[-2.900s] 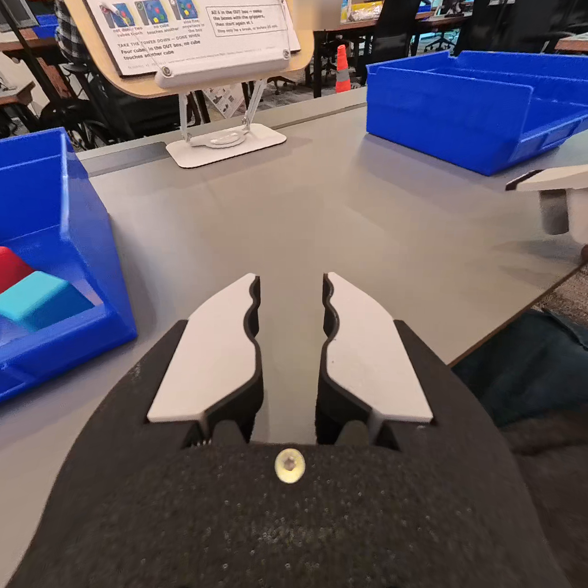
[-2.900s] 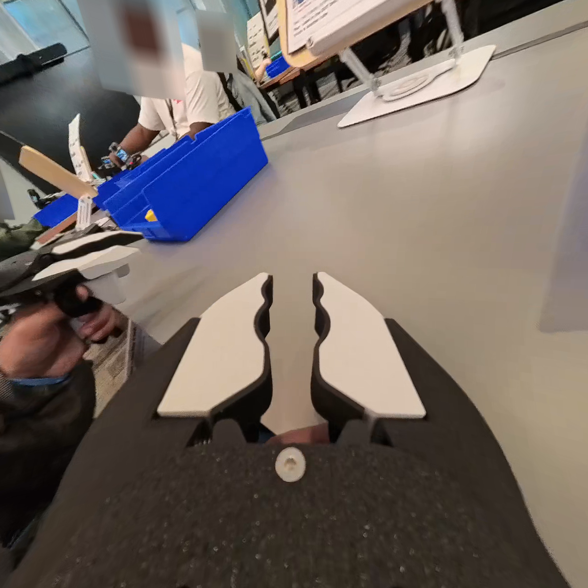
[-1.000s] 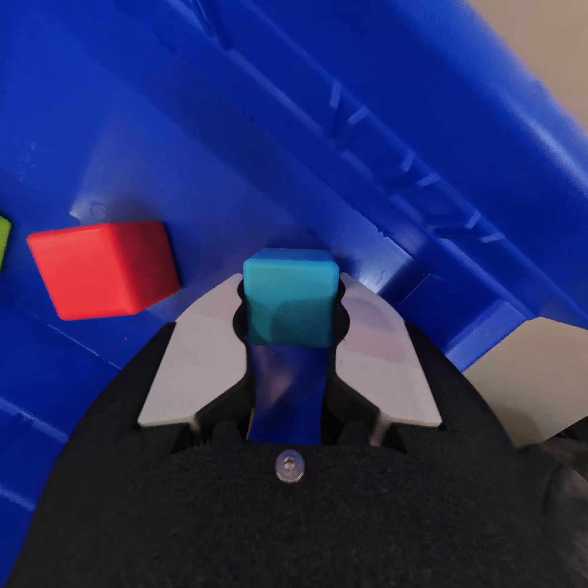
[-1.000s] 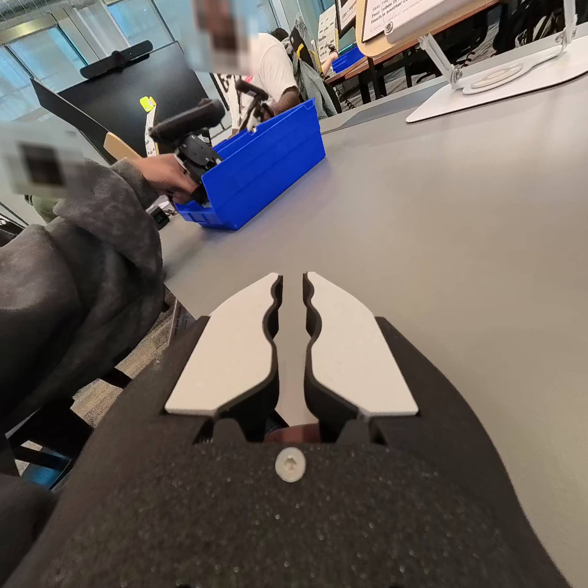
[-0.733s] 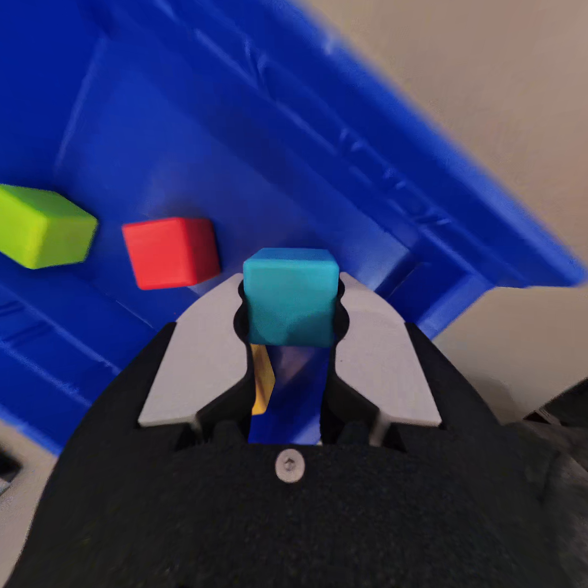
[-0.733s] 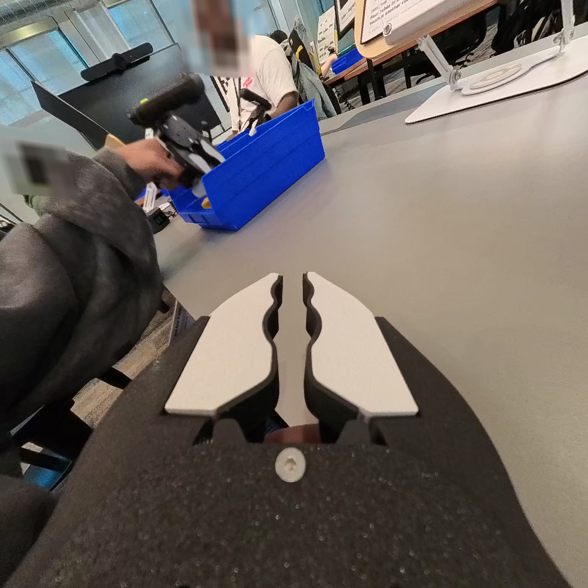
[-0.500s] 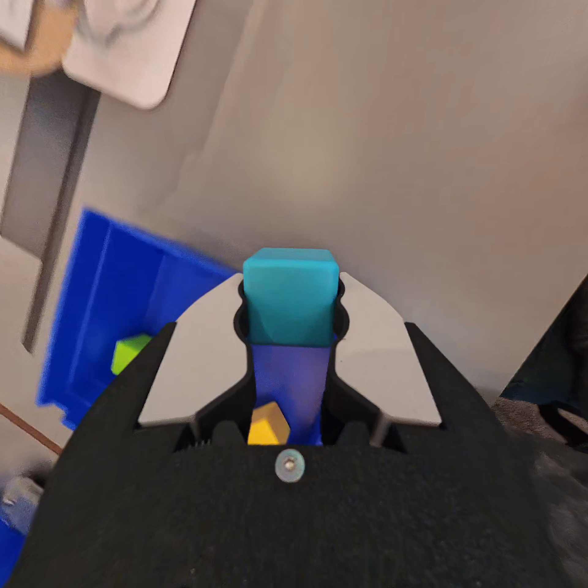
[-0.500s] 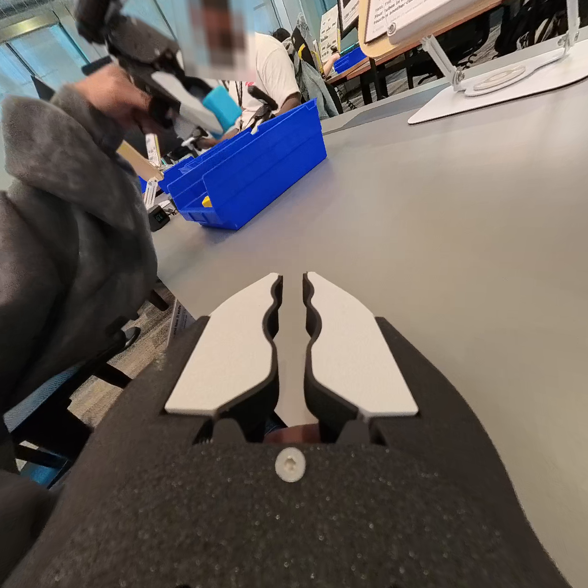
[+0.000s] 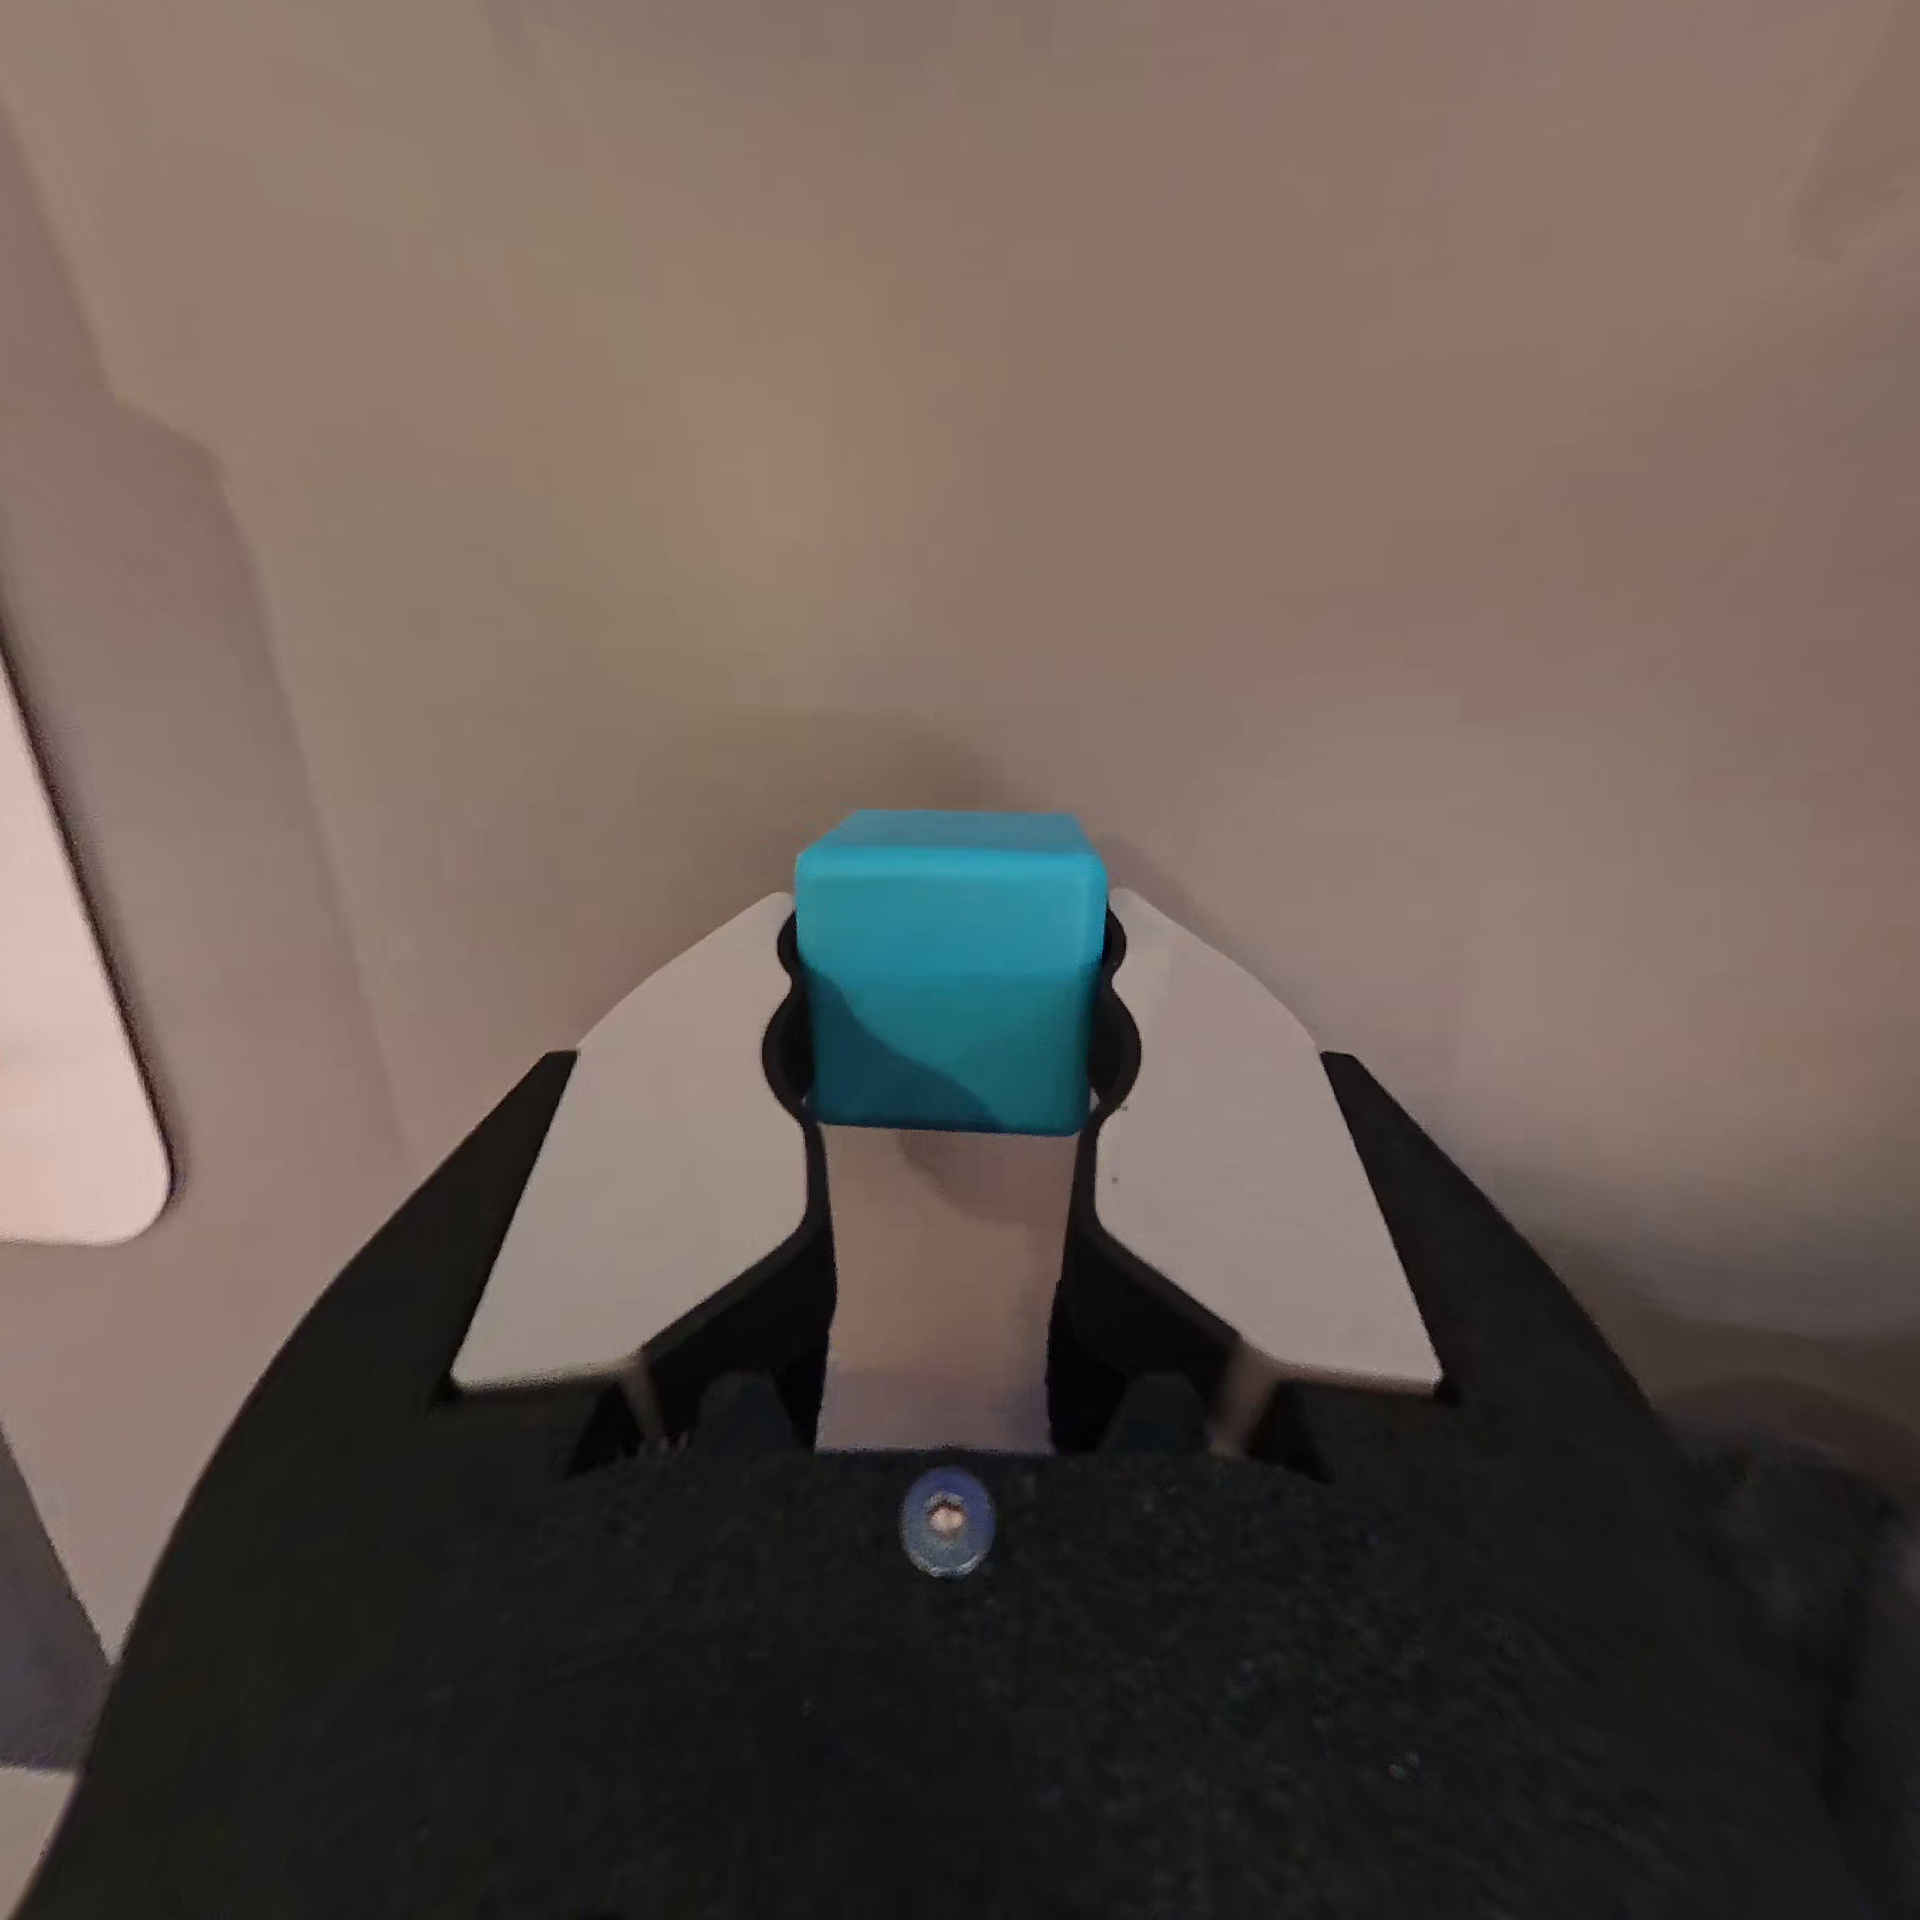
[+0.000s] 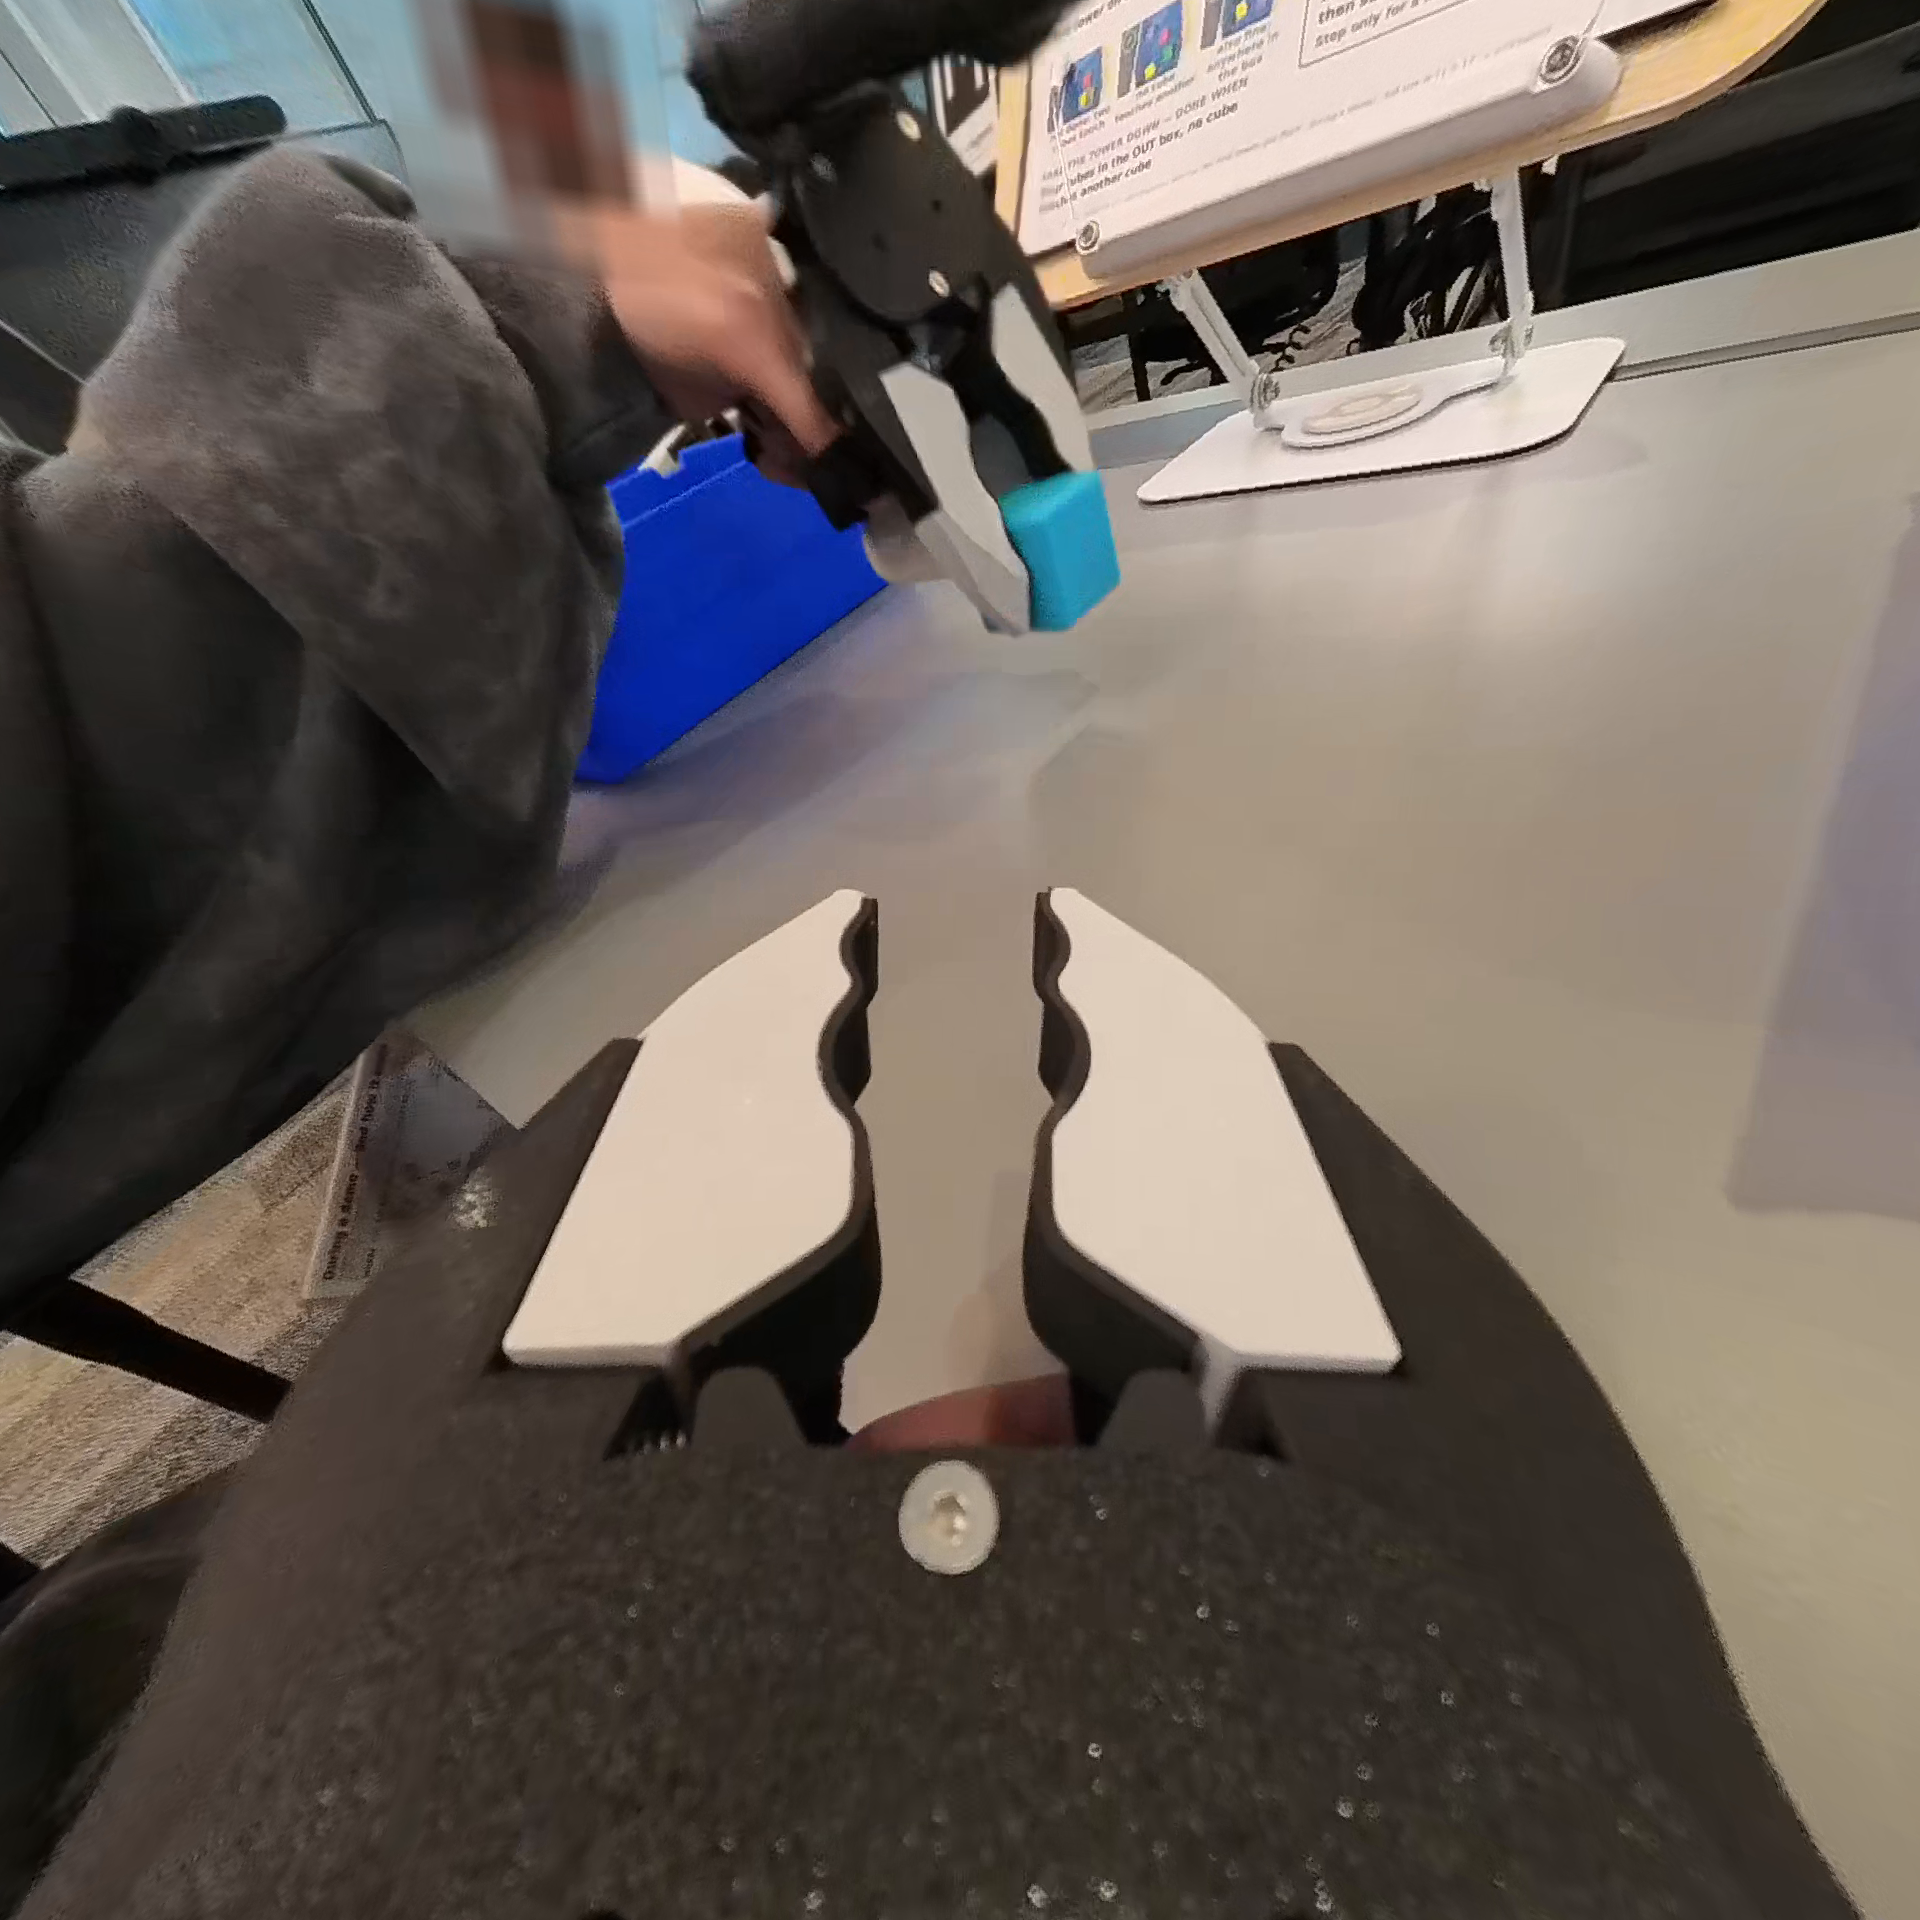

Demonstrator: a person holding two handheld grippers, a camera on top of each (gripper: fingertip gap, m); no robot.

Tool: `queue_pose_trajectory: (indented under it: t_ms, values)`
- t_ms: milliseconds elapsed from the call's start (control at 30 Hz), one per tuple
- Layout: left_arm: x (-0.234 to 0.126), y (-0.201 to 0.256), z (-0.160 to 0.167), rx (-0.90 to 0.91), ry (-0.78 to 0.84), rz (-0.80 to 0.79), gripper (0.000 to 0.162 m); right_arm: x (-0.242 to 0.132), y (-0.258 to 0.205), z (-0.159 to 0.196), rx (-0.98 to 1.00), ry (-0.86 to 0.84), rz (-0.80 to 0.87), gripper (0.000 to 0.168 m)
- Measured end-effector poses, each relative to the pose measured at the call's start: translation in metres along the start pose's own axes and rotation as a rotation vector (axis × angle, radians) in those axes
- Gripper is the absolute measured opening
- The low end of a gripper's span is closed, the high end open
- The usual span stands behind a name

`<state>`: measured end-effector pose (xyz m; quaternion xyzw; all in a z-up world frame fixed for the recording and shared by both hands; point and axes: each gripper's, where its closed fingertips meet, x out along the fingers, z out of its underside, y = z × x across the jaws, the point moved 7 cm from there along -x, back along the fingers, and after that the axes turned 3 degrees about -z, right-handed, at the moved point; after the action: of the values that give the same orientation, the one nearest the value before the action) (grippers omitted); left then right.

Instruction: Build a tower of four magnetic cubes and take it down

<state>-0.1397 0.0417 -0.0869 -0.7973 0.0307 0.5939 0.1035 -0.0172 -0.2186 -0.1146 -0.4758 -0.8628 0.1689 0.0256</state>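
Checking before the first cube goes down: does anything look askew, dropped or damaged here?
Nothing stands out. The left tongs grip the teal cube squarely, held above the bare grey table, tilted down toward it. The right tongs are open and empty. The blue bin sits upright, and the sign stand stands level.

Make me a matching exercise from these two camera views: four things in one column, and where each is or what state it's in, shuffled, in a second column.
Things:
1. teal cube
2. right tongs
3. blue bin
4. white stand base

Places or states:
A. on the grey table, behind the person's grey sleeve
B. open and empty, low over the table
C. clamped in the left tongs, held above the table
D. at the far side of the table, under the tilted board

Pairs: 1-C, 2-B, 3-A, 4-D
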Motion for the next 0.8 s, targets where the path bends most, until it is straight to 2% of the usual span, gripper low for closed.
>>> queue_pose_trajectory:
  t_ms: [133,367,533,567,667,700,800]
  values:
    - [0.024,-0.001,-0.010,0.013,-0.006,0.032,0.050,0.000,-0.001,0.001,-0.018,-0.010,0.006,0.028]
    - [0.040,-0.006,-0.013,0.017,-0.047,0.041,0.050,0.001,0.000,0.001,-0.012,-0.015,0.009,0.029]
    - [0.041,-0.004,-0.014,0.022,-0.048,0.034,0.050,0.003,0.000,0.003,-0.047,-0.038,0.034,0.039]
    - [0.040,-0.005,-0.013,0.011,-0.063,0.029,0.055,0.003,0.000,0.004,-0.059,-0.047,0.041,0.042]
    - [0.031,-0.006,-0.011,-0.037,-0.100,-0.035,0.069,0.004,-0.003,0.006,-0.097,-0.058,0.045,0.048]
    - [0.024,-0.004,-0.011,-0.052,-0.095,-0.048,0.069,0.004,-0.003,0.006,-0.109,-0.060,0.052,0.049]
    - [-0.014,0.007,-0.012,-0.091,0.030,-0.114,0.068,0.004,-0.004,0.007,-0.125,-0.067,0.059,0.050]
